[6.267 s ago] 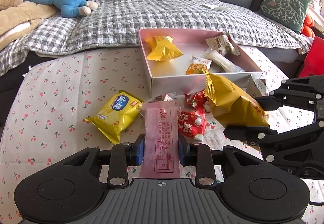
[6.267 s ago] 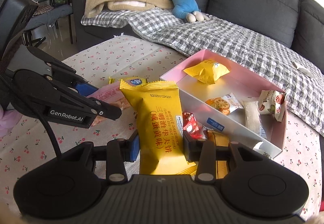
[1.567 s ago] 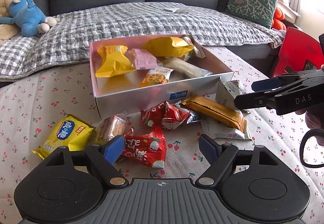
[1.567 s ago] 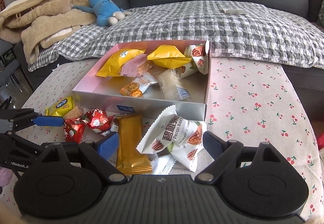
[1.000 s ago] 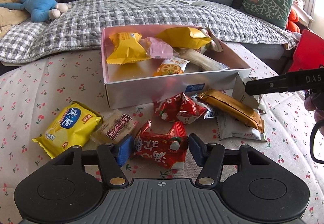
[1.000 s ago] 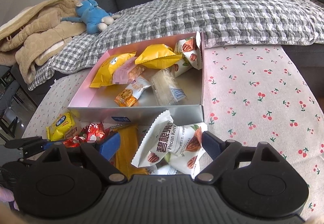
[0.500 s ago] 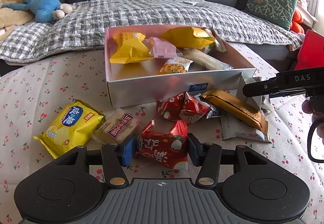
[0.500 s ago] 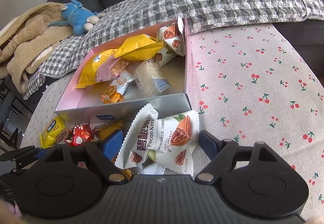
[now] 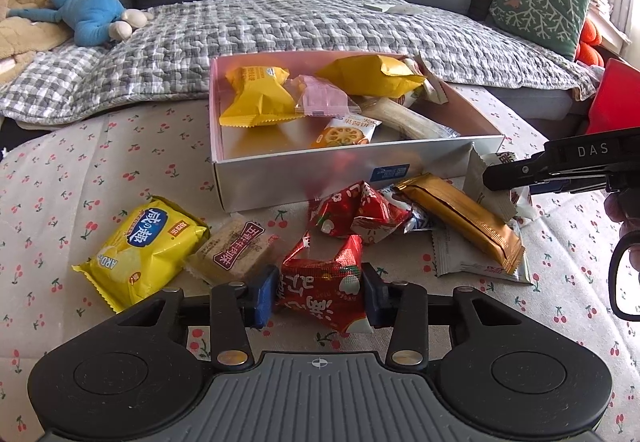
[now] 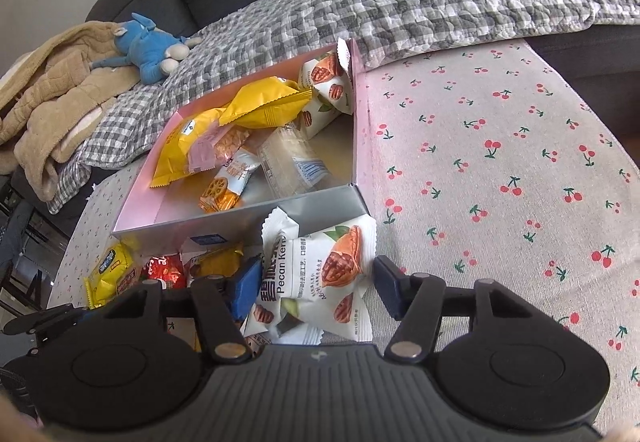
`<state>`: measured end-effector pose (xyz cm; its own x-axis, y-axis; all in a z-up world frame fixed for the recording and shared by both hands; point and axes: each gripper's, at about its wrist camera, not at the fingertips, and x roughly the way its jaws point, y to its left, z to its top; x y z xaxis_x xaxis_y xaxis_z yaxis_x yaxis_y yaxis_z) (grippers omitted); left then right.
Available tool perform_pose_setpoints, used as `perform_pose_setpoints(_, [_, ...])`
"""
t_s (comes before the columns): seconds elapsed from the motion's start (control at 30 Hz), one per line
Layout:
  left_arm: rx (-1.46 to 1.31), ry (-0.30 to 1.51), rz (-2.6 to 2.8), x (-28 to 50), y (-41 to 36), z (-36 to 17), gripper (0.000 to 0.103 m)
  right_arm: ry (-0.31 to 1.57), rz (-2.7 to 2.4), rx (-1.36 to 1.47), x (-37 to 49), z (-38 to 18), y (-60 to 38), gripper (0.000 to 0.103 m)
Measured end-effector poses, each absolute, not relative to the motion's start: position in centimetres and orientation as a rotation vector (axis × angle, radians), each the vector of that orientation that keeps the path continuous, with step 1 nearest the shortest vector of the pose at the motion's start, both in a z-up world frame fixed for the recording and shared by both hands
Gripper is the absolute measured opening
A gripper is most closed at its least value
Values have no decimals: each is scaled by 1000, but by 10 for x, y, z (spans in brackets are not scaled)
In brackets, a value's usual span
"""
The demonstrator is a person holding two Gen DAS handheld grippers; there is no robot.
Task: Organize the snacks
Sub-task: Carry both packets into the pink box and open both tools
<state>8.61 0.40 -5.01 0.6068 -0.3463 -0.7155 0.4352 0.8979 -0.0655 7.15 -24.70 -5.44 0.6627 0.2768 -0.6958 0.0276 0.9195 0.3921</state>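
Snacks all over the cherry-print cloth point(image 9: 120, 146) in our left wrist view, so going left to right: a yellow cracker pack point(image 9: 146, 246) sits farthest left, a brown square biscuit point(image 9: 234, 250) touching its right edge. Next we've got our left gripper point(image 9: 320, 296) closing in, and its blue pads are already pressed on both sides of a red snack pack point(image 9: 322, 290) that lies on the cloth. Just behind that is a second red pack point(image 9: 356, 212), then a gold bar point(image 9: 460, 220) lying across a white wrapper point(image 9: 468, 262). The pink box point(image 9: 352, 170) stands right behind this pile, with two yellow bags, a pink wrapper, an orange-print packet and a pale long stick inside it. Far right, our other gripper pokes in beside the box corner.

From the right wrist view, our right gripper point(image 10: 310, 284) is also narrowing. A white pecan packet point(image 10: 320, 274) sits between its pads at the box's point(image 10: 280, 214) near corner; the left pad looks to be touching it, the right one is just off it, so no real grip
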Motion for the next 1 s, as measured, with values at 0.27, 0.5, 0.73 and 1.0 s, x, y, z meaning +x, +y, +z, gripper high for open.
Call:
perform_pose_setpoints(0.27, [121,793,-460,84,4,-45,37,826,133,387,69,-48,-246,55])
perform_pose_setpoints(0.5, [115,787,-474,83,3,-38,36,793,138,384,64,-37,-244,55])
perform_pose_setpoints(0.73, [85,746,-477,83,3,-20,36,756,140,389,66,-22,-241,55])
perform_pose_setpoints(1.0, [8,722,-458,100,-1,-3,36,715,148,402,78,-4,-229,55])
